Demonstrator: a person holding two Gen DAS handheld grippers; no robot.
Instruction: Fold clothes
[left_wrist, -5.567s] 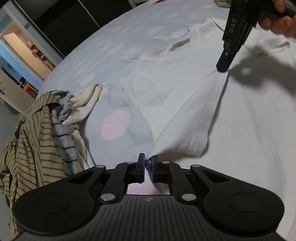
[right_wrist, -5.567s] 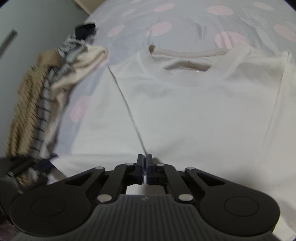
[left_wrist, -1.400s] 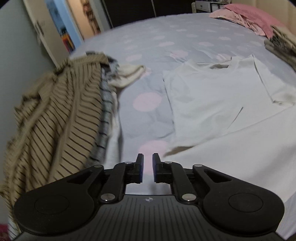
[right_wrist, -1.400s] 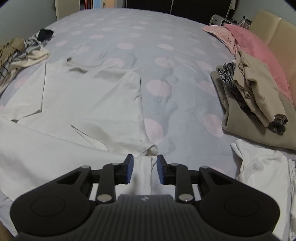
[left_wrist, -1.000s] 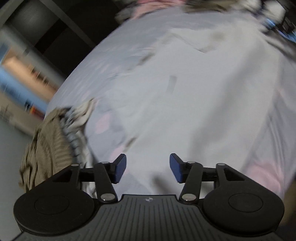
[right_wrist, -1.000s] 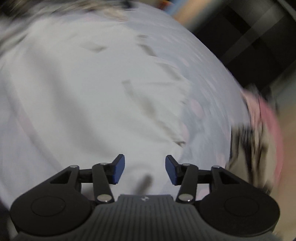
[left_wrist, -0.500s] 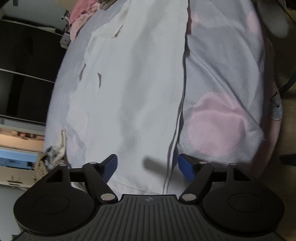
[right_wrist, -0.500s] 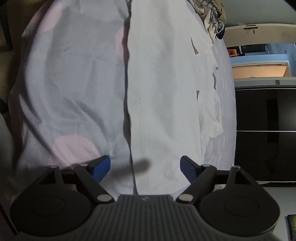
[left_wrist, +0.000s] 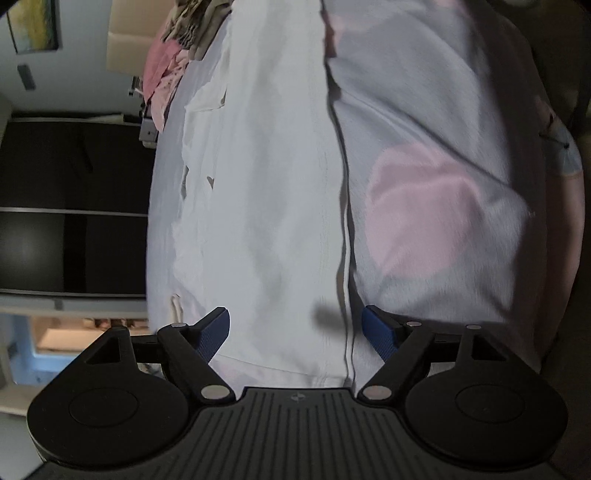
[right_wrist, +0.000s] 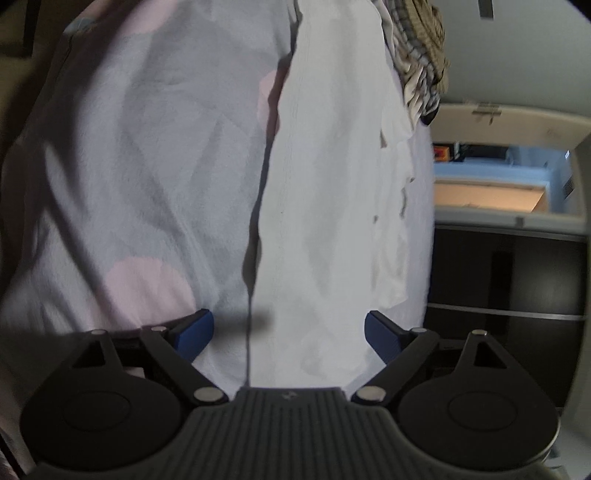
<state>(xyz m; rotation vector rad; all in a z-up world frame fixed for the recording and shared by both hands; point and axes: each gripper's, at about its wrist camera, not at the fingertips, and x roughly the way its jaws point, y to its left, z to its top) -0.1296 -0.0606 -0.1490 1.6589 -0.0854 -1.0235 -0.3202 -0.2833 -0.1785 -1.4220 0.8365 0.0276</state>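
Left wrist: white shirt (left_wrist: 266, 192) on bedspread (left_wrist: 436, 155)

Both views are rolled sideways, so the bed (left_wrist: 443, 155) runs up the frame, covered in a pale lavender sheet with big pink dots. Beyond the bed there's a dark glossy wardrobe (left_wrist: 70, 206) with a thin light line across its doors. Next to the wardrobe a lit doorway (right_wrist: 491, 184) glows warm orange and blue. A framed picture (left_wrist: 35, 24) hangs on the grey wall beside a beige headboard (left_wrist: 129, 48). Lighting is pretty dim overall
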